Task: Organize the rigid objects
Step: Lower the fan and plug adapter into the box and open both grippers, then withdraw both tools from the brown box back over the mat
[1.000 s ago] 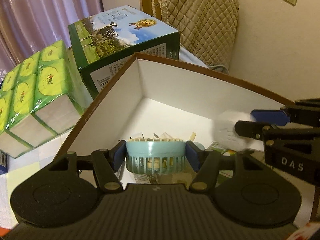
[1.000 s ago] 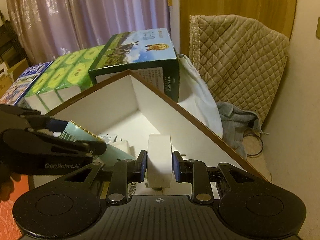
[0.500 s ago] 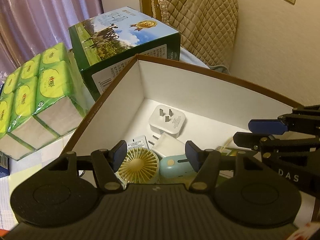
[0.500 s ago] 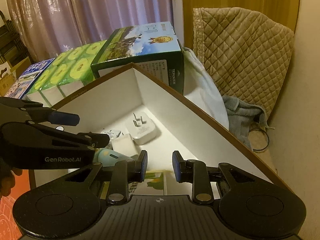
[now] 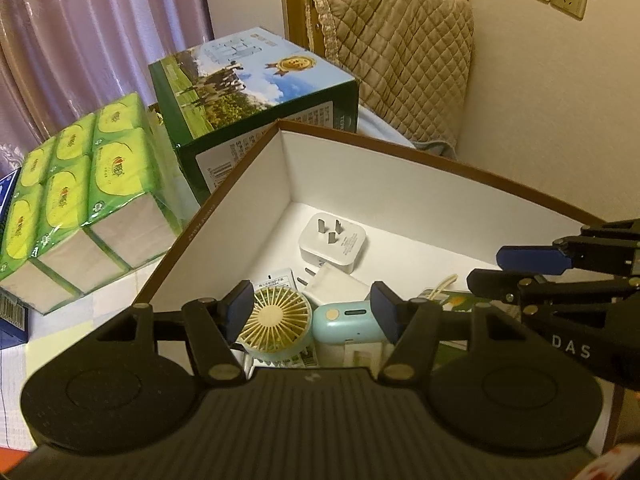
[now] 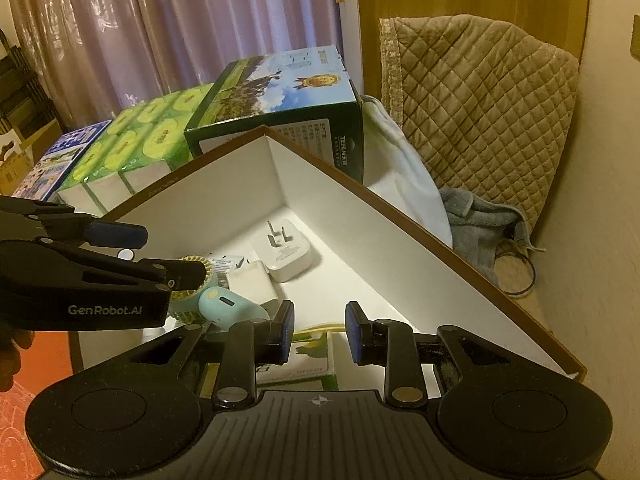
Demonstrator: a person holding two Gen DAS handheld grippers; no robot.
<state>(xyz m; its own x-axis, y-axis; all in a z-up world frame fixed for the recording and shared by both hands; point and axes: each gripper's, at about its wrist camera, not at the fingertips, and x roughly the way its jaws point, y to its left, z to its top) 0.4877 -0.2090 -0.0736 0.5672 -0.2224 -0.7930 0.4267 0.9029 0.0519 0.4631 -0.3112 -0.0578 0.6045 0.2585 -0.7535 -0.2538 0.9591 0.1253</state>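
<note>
A white box with a brown rim (image 5: pixel 400 196) (image 6: pixel 380 240) holds the objects. A small blue handheld fan (image 5: pixel 276 322) (image 6: pixel 218 302) lies in it. Beside the fan lie a white wall plug (image 5: pixel 334 240) (image 6: pixel 286 254), a smaller white adapter (image 5: pixel 336 286) (image 6: pixel 250 278) and a green-printed packet (image 6: pixel 310 354). My left gripper (image 5: pixel 314 314) is open and empty just above the fan. My right gripper (image 6: pixel 320 332) is open and empty above the packet. Each gripper shows in the other's view: the right one (image 5: pixel 516 270), the left one (image 6: pixel 160 252).
A green milk carton box (image 5: pixel 248 92) (image 6: pixel 280 96) and a pack of green tissue packets (image 5: pixel 72 184) (image 6: pixel 132 148) stand behind the box. A quilted beige cover (image 5: pixel 396 64) (image 6: pixel 480 112) drapes a chair at the back. A grey cloth (image 6: pixel 480 224) lies right of the box.
My left gripper opened and let the blue fan go; it now lies in the box. My right gripper opened and let go a white object. Both grippers drew up and back.
</note>
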